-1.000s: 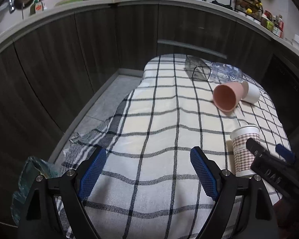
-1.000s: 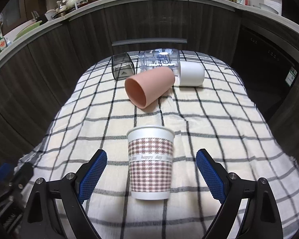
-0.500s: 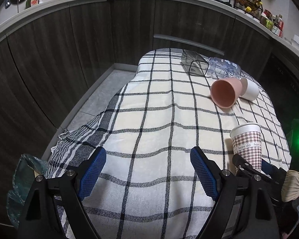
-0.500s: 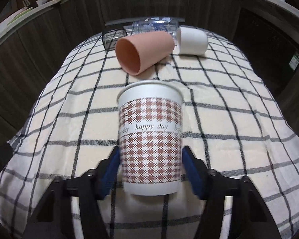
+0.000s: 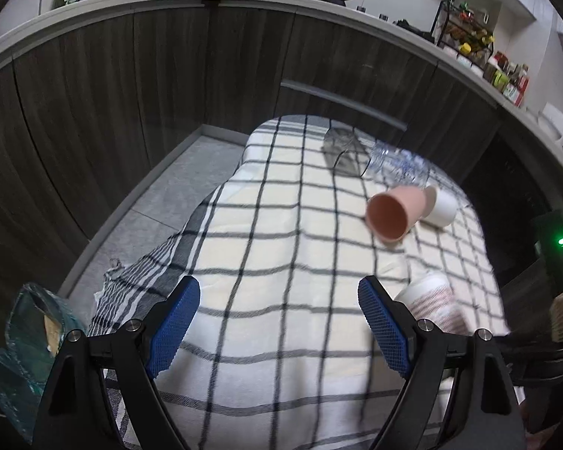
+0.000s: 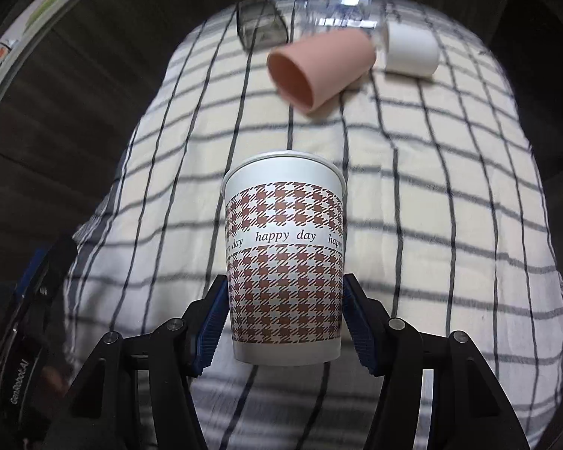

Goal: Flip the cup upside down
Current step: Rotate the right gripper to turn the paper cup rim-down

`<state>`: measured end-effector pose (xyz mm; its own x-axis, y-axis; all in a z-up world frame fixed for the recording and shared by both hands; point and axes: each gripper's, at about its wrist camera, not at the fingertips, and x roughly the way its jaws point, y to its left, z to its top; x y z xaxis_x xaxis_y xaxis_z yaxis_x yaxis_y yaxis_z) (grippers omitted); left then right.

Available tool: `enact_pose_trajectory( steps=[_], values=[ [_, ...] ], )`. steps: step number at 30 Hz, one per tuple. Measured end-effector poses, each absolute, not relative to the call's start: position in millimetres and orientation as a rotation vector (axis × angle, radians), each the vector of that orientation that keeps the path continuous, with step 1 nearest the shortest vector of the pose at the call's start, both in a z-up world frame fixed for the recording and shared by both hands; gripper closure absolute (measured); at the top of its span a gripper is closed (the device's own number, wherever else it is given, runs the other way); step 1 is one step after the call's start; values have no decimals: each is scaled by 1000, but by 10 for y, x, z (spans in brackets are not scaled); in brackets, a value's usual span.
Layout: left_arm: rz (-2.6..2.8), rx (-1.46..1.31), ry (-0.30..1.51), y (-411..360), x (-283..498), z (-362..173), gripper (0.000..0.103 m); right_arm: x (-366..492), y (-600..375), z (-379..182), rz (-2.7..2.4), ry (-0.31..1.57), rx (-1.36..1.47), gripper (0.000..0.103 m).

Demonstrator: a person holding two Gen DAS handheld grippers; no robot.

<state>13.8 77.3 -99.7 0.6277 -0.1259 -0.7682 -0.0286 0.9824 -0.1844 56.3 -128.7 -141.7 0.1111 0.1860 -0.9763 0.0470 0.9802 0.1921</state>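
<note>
A paper cup (image 6: pixel 284 258) with a brown houndstooth pattern and the words "happy day" is upright, mouth up, lifted clear of the checked cloth (image 6: pixel 431 195). My right gripper (image 6: pixel 285 322) is shut on its lower half, blue pads pressed to both sides. In the left wrist view the same cup (image 5: pixel 431 302) shows blurred at the right, just beyond my right finger. My left gripper (image 5: pixel 277 322) is open and empty above the near part of the cloth (image 5: pixel 281 247).
A pink cup (image 6: pixel 315 67) lies on its side at the far end, with a white cup (image 6: pixel 411 50), a clear bottle (image 6: pixel 337 13) and a dark glass tumbler (image 6: pixel 261 26) beside it. Dark cabinets (image 5: pixel 169 93) ring the table. A teal bag (image 5: pixel 26 341) sits low left.
My right gripper closed on the paper cup and has lifted it off the cloth. The left gripper has drawn back and up a little, still open.
</note>
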Motion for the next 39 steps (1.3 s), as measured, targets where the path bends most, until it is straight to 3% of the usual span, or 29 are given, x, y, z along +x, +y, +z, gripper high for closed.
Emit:
enact_pose_trajectory(
  steps=[9,15,32,34,35,39],
  values=[
    [-77,-230,901,700,316,-813,15,875,-1253,-1671,111,1905,155,44],
    [-62,-272,923,723,576,-837,15,1145,-1209,-1917,97,2078,108,44],
    [-63,-289,966,666,963,-1008,15,1615,-1219,-2044,80,2083,24,43],
    [-63,-281,959,658,931,-973,15,1642,-1244,-1982,73,2055,8,32],
    [-61,-277,954,656,913,-952,15,1618,-1233,-1946,72,2037,6,19],
    [-56,-249,916,638,788,-801,15,1480,-1236,-1680,84,1931,21,16]
  ],
)
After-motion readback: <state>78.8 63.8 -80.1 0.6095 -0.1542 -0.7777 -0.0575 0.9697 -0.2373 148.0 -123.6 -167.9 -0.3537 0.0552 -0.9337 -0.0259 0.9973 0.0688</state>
